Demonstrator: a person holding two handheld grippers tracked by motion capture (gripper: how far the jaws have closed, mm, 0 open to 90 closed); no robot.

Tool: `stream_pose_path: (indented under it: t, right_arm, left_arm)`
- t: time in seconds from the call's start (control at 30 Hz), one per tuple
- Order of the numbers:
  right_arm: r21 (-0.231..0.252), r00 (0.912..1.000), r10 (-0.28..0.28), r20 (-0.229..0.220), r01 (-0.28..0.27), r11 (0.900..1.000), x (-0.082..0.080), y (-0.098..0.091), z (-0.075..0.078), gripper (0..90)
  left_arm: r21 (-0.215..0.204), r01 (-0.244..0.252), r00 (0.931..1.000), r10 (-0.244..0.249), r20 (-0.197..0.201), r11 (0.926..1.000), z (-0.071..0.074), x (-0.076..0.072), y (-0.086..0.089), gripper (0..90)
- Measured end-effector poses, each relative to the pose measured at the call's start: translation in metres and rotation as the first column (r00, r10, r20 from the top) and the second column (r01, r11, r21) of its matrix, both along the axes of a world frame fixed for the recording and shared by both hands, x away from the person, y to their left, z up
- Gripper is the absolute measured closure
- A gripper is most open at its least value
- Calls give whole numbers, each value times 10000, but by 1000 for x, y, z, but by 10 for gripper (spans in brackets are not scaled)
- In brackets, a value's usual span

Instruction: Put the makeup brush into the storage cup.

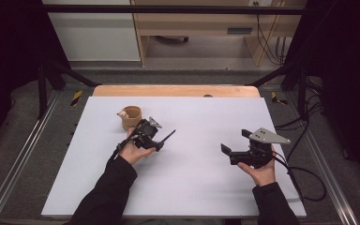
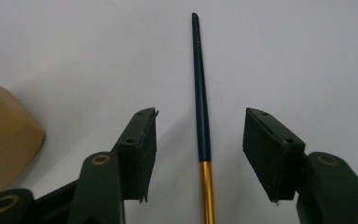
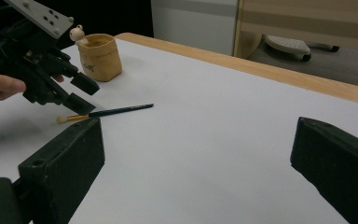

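Your left hand-held gripper (image 2: 199,140) sat parted over the brush (image 2: 201,102), pads clear of it. The brush lay flat on the white surface (image 1: 192,187) near the tan cup (image 1: 132,117). Your right hand-held gripper (image 1: 236,143) gaped wide, holding nothing.

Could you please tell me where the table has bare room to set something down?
The white tabletop is bare between the left gripper and right gripper, and along the near edge. It is crowded only far left, where the paintbrush lies beside the tan pot.
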State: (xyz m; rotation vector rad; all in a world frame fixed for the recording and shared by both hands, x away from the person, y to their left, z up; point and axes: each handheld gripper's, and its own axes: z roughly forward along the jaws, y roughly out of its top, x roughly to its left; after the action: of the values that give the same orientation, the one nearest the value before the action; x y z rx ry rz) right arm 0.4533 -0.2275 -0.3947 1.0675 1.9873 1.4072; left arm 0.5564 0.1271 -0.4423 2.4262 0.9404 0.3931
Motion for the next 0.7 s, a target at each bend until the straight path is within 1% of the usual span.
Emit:
stream_pose_path:
  t: [0.03,0.07,0.13,0.17,0.2,0.23,0.3,0.33,0.37,0.43,0.5,0.57,0.7]
  right_arm:
    - [33,10000,16,26,-16,10000,0,0,0,34]
    - [33,10000,16,26,-16,10000,0,0,0,34]
    - [34,10000,16,28,-16,10000,0,0,0,34]
    - [33,10000,17,16,-17,10000,0,0,0,34]
    - [35,10000,32,18,-32,10000,0,0,0,34]
    - [52,10000,24,-11,-24,10000,0,1,0,34]
    - [31,10000,31,10,-31,10000,0,0,0,34]
    - [31,10000,31,10,-31,10000,0,0,0,34]
    - [58,10000,26,-12,-26,10000,0,1,0,34]
    - [33,10000,20,-5,-20,10000,0,0,0,34]
    - [27,10000,11,0,-11,10000,0,0,0,34]
    - [32,10000,15,-6,-15,10000,0,0,0,34]
    - [49,10000,18,-17,-18,10000,0,0,0,34]
  left_arm:
    - [81,113,9999,-112,-131,9999,-3,2,-4,470]
    - [81,113,9999,-112,-131,9999,-3,2,-4,486]
    - [50,159,9995,-157,-264,9999,-6,4,-7,501]
    - [141,177,9994,-173,-291,9997,-7,4,-8,509]
    - [105,132,9994,-129,-308,9999,-9,5,-9,522]
    - [141,130,9991,-124,-412,9998,-10,6,-9,570]
    - [18,54,9985,-53,-552,10000,-12,7,-9,611]
    - [66,78,9980,-74,-626,9999,-13,8,-9,611]
    - [36,58,9975,-56,-699,10000,-14,8,-9,633]
    - [-19,28,9971,-30,-762,10000,-13,8,-8,661]
    - [86,34,9966,-27,-819,10000,-13,8,-8,679]
    - [142,18,9954,-4,-957,9999,-12,8,-7,699]
    - [185,-4,9933,26,-1156,9998,-11,8,-7,724]
